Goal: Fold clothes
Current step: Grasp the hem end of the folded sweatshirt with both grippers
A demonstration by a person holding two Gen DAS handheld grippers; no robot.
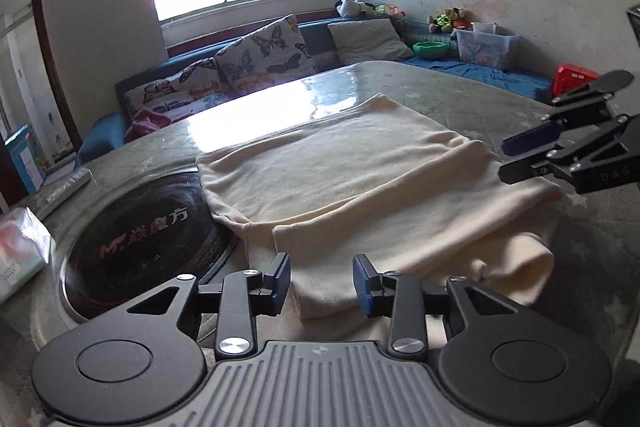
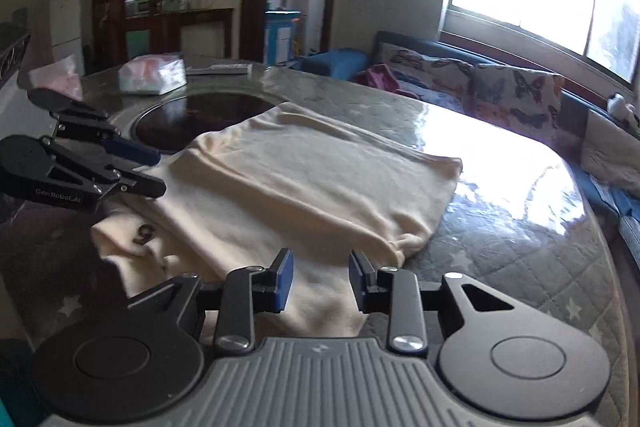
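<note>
A cream garment lies partly folded on the glass-topped table, its upper layer turned over a lower one. My left gripper hovers open above the garment's near edge, nothing between its blue pads. It also shows in the right wrist view, the left gripper over the garment's left side. My right gripper stands open over the opposite near edge, holding nothing. In the left wrist view the right gripper juts in from the right, its jaws apart above the cloth's corner.
A dark round cooktop is set into the table beside the garment. Tissue packs and a remote lie near the table's edge. A sofa with butterfly cushions runs under the window.
</note>
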